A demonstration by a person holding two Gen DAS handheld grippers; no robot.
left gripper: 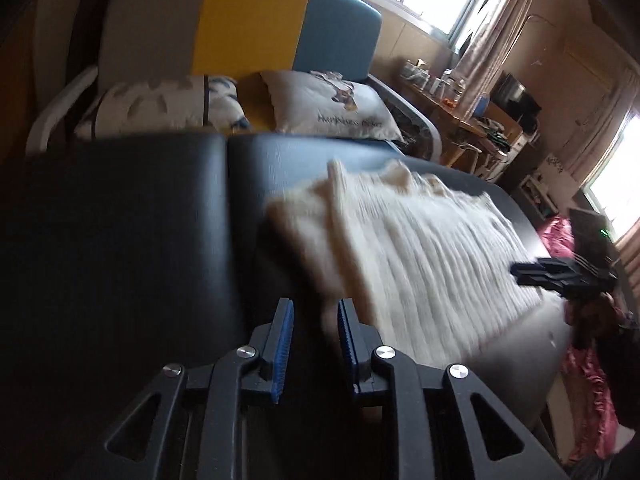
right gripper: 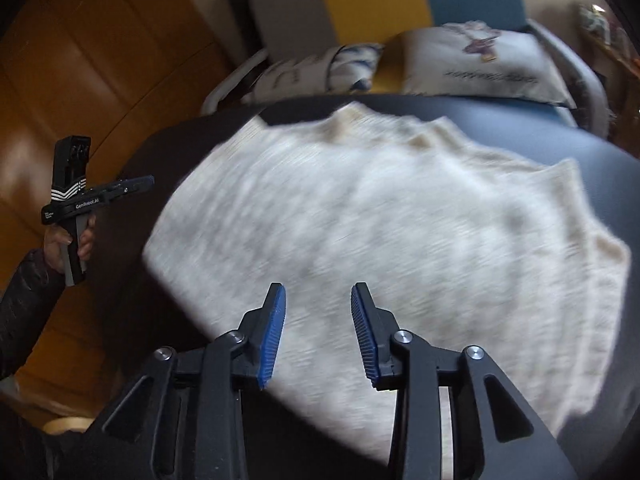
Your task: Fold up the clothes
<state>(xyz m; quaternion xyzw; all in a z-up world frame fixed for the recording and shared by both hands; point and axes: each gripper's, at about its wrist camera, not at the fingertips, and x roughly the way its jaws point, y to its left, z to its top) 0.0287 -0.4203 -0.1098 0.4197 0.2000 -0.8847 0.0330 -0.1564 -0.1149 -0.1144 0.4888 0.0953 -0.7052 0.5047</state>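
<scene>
Cream, seemingly ribbed sweater (left gripper: 420, 248)

Blk claws (right gripper: 318, 332), blue pads, dk sleeve (right gripper: 24, 304)

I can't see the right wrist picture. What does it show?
A cream knitted garment lies spread on a dark table. The right gripper hovers over it, open and empty. A hand holds the left gripper off to the left.
</scene>
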